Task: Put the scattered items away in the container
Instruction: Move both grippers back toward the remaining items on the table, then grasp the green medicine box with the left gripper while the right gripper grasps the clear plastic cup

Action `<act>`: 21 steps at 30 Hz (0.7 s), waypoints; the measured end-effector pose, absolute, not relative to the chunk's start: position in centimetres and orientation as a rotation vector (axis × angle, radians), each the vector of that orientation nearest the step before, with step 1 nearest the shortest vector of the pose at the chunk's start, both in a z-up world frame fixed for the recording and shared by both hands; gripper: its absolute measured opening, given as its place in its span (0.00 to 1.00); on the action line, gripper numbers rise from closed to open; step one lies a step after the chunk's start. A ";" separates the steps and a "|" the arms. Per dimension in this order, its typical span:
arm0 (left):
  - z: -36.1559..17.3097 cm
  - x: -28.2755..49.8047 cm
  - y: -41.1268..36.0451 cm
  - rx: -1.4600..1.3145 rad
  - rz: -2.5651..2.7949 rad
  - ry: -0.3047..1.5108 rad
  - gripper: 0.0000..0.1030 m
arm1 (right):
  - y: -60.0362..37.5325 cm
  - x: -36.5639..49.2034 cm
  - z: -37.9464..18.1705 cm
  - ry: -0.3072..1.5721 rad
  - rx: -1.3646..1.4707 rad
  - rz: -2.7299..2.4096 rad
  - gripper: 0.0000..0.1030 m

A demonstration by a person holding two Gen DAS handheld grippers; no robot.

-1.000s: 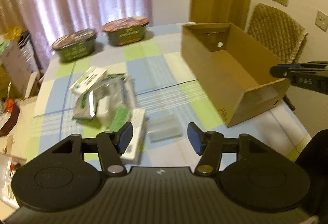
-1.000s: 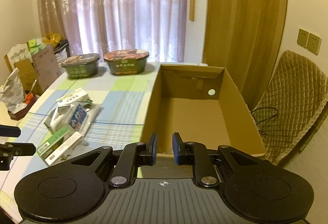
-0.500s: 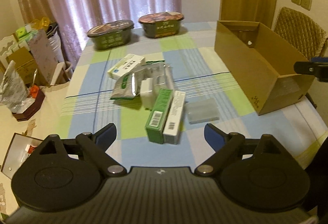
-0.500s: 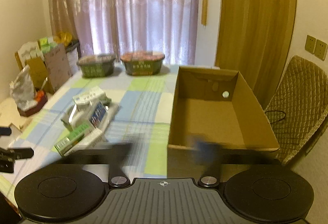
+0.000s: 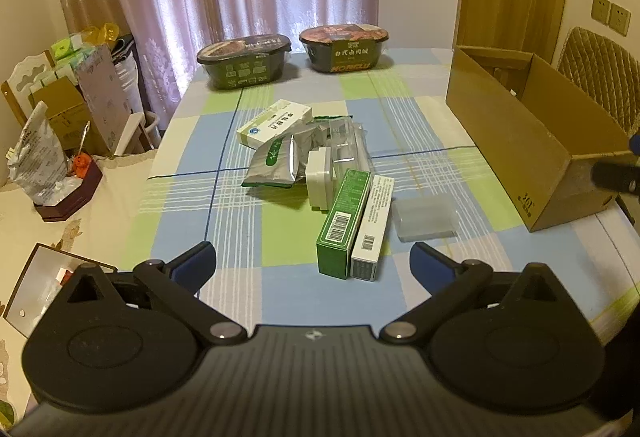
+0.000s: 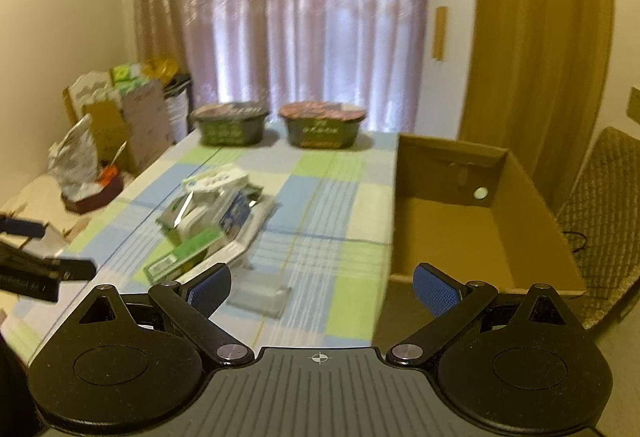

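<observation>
Both grippers hover above a table covered by a checked blue, green and white cloth. The landmark is the open cardboard box, which stands at the cloth's right edge and holds nothing that can be seen. The left gripper has its blue-padded fingers spread wide apart, gripping nothing. The right gripper likewise has its fingers wide apart and empty, just in front of the box's near left corner.

The scattered items lie in a loose heap well to the left of the box. Nearest the box is a clear plastic case. Touching its left side lies a narrow white carton, and against that a green carton with a barcode facing up. Further from the box are a white plastic block, a silver foil pouch, crumpled clear packaging and a white medicine box. Two lidded instant-food bowls stand at the far edge of the cloth, beyond the heap and left of the box.
</observation>
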State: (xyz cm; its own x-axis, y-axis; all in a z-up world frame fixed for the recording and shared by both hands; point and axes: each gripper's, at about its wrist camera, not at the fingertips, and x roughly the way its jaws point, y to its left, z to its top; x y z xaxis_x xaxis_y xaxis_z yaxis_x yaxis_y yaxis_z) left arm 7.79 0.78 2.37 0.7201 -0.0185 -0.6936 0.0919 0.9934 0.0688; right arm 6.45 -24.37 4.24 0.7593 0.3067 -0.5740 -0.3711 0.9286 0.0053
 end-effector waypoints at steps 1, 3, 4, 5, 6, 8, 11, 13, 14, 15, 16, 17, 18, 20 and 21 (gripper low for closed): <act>2.1 7.9 0.8 0.113 -0.072 0.763 0.98 | -24.1 6.6 3.9 0.613 -0.112 0.375 0.99; 1.6 8.3 0.6 0.147 -0.096 0.754 0.98 | -23.5 6.9 3.3 0.633 -0.112 0.382 0.99; 1.3 8.5 0.5 0.160 -0.103 0.756 0.98 | -23.2 7.1 3.0 0.644 -0.113 0.383 0.99; 1.0 8.9 0.5 0.166 -0.109 0.766 0.98 | -22.9 7.3 2.6 0.655 -0.113 0.384 0.99; 0.6 9.3 0.5 0.168 -0.116 0.775 0.98 | -22.7 7.5 2.3 0.667 -0.113 0.385 0.99; 0.0 10.1 0.3 0.176 -0.133 0.788 0.98 | -22.2 7.9 1.6 0.693 -0.114 0.388 0.99; -1.0 11.4 0.2 0.206 -0.160 0.807 0.98 | -21.5 8.5 0.6 0.724 -0.116 0.399 0.99; -1.6 12.3 0.2 0.210 -0.180 0.824 0.98 | -21.1 8.9 0.0 0.741 -0.119 0.404 0.99; -2.0 12.9 0.3 0.206 -0.192 0.835 0.95 | -21.0 9.1 -0.4 0.750 -0.118 0.407 0.99; -2.2 13.4 0.4 0.199 -0.206 0.844 0.93 | -20.7 9.3 -0.7 0.762 -0.118 0.411 0.99; -2.5 14.0 0.5 0.194 -0.218 0.853 0.89 | -20.5 9.6 -1.0 0.774 -0.118 0.415 0.99; -2.8 14.6 0.6 0.193 -0.228 0.861 0.85 | -20.3 9.9 -1.4 0.786 -0.119 0.421 0.99; -3.1 15.1 0.6 0.197 -0.236 0.866 0.83 | -20.0 10.1 -1.8 0.795 -0.120 0.425 0.99; -3.7 16.3 0.5 0.205 -0.252 0.880 0.75 | -19.5 10.6 -2.5 0.810 -0.127 0.434 0.99; -3.9 16.8 0.4 0.206 -0.260 0.886 0.72 | -19.2 10.8 -2.8 0.817 -0.129 0.437 0.99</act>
State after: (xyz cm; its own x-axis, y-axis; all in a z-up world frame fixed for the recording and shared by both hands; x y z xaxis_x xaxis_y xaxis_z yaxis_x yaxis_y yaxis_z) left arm 16.77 0.41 -3.90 0.6042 -0.1386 -0.7847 0.3077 0.9490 0.0694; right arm 10.84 -19.21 -2.78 0.6013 0.3275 -0.7288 -0.4253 0.9034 0.0551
